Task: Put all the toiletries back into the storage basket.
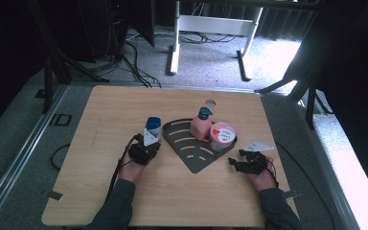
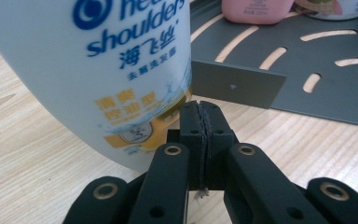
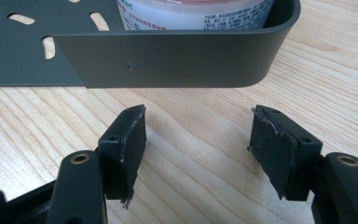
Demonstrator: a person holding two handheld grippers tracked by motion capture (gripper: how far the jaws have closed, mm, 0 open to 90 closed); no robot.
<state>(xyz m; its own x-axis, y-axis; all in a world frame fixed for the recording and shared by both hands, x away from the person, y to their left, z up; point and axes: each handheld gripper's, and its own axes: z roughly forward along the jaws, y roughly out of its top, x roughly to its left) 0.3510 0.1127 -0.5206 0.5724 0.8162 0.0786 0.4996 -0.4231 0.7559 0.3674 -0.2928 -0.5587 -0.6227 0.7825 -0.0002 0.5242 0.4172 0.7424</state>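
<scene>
Left gripper view is showing us the Head & Shoulders shampoo bottle [image 2: 98, 70] standing just beside the dark slotted rack [image 2: 307, 70], off it. We are keeping our left gripper [image 2: 200, 116] pinched shut on nothing beside the bottle; we should be opening it first, then clamping squarely. Our right gripper [image 3: 198, 140] is waiting wide before the rack's curved wall. The bottle's cap is being cropped.

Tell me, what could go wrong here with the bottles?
The left tool is shut with nothing in it, right beside the white shampoo bottle. A nudge might tip it over. The dark tray already holds the pink bottle and the tub, so squeezing another in could knock them.
</scene>
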